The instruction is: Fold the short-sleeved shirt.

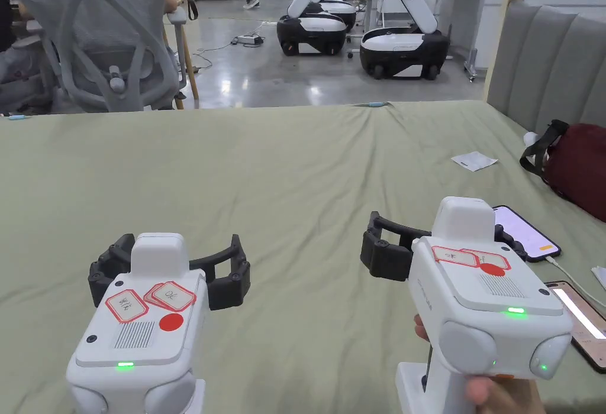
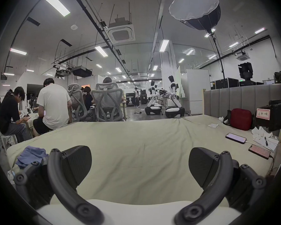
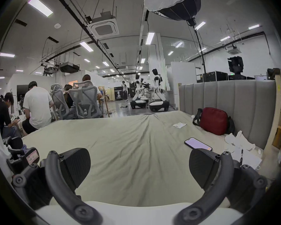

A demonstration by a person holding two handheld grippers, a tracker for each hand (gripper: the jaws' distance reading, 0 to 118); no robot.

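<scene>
Shirt (image 2: 31,155) bunched at bed's (image 1: 296,167) left edge; left claw (image 1: 168,273), right claw (image 1: 438,243) wide open, empty.

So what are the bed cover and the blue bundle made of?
Bed cover: looks like matte woven fabric, pale green, with soft creases. Blue bundle: seems thin, limp cloth, perhaps cotton knit, crumpled in loose folds at the bed's left edge; too small to be sure.
</scene>
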